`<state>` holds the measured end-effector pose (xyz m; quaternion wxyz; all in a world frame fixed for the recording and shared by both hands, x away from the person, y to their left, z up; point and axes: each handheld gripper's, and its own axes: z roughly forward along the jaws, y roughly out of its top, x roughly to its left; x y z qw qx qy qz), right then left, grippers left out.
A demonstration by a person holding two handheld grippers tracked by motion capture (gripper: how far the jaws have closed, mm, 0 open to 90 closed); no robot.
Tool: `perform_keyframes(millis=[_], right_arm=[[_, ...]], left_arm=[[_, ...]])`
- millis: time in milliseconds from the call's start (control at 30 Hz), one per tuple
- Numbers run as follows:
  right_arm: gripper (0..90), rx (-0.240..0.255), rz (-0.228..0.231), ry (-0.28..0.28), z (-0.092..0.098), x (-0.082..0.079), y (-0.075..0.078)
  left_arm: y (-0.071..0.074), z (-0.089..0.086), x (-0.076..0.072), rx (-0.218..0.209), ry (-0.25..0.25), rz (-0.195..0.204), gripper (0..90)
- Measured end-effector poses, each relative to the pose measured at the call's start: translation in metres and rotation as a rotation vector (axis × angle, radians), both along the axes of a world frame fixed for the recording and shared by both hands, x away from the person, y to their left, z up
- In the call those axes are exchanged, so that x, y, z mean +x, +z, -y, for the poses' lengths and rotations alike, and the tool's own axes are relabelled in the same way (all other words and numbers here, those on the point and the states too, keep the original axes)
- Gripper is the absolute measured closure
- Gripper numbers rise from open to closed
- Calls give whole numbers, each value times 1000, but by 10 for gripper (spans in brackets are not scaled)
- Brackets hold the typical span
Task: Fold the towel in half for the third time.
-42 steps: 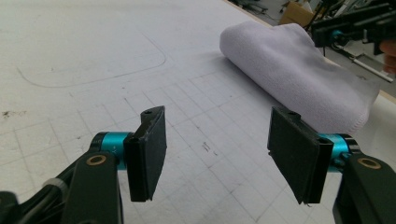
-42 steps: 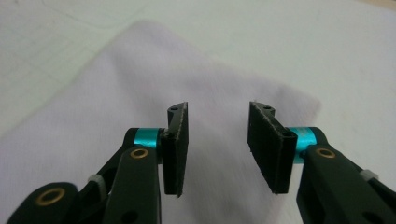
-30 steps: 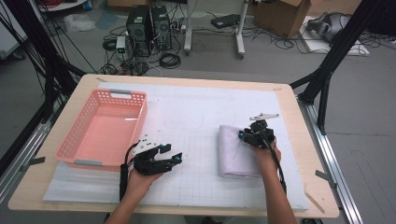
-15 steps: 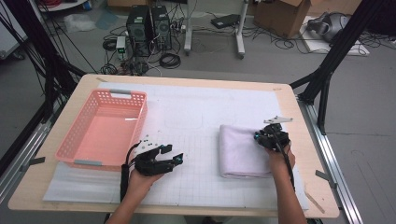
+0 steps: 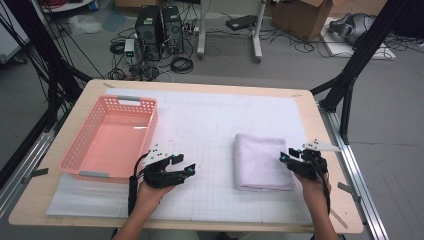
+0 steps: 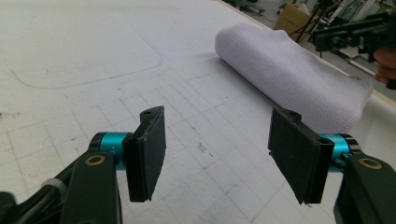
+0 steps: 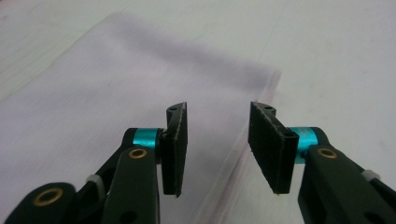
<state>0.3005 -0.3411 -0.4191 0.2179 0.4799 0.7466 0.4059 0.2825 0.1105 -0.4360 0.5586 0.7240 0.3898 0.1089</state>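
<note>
Folding looks done: we've got the pale lilac folded towel (image 5: pixel 263 161) lying neat on the surface, right hand-held gripper (image 5: pixel 295 161) just opening off its edge, nothing held, left hand-held gripper (image 5: pixel 186 170) released, salmon-pink plastic basket (image 5: pixel 82 152) yet unfilled.

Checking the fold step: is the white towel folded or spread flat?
Folded: the white cloth towel lies as a compact rectangle with a thick rounded fold edge.

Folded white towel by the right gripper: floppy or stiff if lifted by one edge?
Likely floppy: the towel is soft cloth, folded in rounded layers, so an edge grip would probably unfold it. Probably light. Its nappy surface should grip the pads, not slip.
</note>
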Motion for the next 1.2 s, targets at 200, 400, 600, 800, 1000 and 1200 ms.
perform_keyframes(millis=[200, 400, 600, 800, 1000, 1200], right_arm=[[537, -107, -56, 76, 0, -26, -11], [465, -4, -30, 35, 14, -45, -3], [320, 65, 77, 45, 20, -70, 6], [215, 26, 115, 70, 20, -85, 8], [208, 23, 144, 68, 24, -91, 10], [206, 26, 143, 60, 26, -90, 9]], left_arm=[[1, -1, -1, -4, 4, 5, 369], [3, 0, -2, -7, -12, 19, 356], [10, 2, -5, -34, -36, 55, 242], [11, 3, -6, -23, -5, 74, 177], [11, 1, -7, -29, -31, 93, 187], [10, 3, -6, -19, -41, 92, 191]])
